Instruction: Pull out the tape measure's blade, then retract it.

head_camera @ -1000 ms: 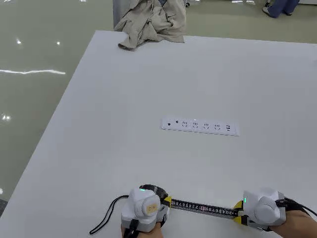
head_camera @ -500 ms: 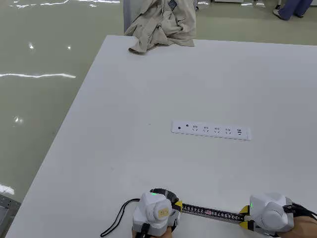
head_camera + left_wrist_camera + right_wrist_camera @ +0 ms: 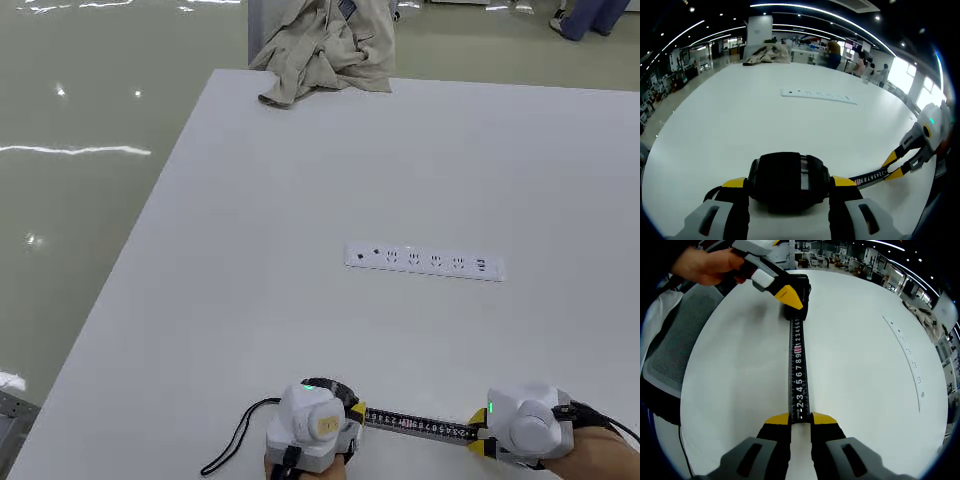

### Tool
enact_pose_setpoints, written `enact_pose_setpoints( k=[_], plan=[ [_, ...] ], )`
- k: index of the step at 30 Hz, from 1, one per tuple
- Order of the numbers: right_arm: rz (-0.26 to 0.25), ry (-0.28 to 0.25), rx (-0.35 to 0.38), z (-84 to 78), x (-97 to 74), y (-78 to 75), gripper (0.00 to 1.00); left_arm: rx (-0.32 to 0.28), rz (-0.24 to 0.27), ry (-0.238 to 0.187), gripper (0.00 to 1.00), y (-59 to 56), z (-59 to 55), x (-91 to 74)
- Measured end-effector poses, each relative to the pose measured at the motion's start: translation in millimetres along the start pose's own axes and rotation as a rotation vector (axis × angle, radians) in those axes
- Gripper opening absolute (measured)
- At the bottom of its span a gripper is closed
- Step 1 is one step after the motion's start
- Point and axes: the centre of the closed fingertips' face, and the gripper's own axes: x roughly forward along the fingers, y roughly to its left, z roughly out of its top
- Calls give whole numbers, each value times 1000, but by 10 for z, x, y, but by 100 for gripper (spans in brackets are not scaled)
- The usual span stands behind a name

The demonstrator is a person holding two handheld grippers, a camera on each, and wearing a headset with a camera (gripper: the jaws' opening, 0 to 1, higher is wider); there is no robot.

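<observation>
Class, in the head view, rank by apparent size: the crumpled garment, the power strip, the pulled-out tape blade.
1. crumpled garment, largest, though farthest.
2. power strip.
3. pulled-out tape blade, shorter and thinner than the strip.

Bright, even overhead lighting. Glare spots on floor; white table nearly shadowless. Gripper views: strong fisheye bending, background blurred.

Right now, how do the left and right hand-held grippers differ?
The left hand-held gripper clamps the black tape measure case; the right hand-held gripper pinches the end of the black numbered blade. The left one's jaws are spread wide around the case; the right one's are nearly together. Both are shut, with yellow-tipped jaws.
</observation>
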Motion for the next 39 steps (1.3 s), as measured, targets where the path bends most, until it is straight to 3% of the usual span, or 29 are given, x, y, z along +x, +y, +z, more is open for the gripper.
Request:
enact_pose_setpoints(
  k=[39],
  plan=[
    [24, -30, -15, 393, 189, -13, 14, 2, -3, 7, 62, 0, -2, 4]
  ],
)
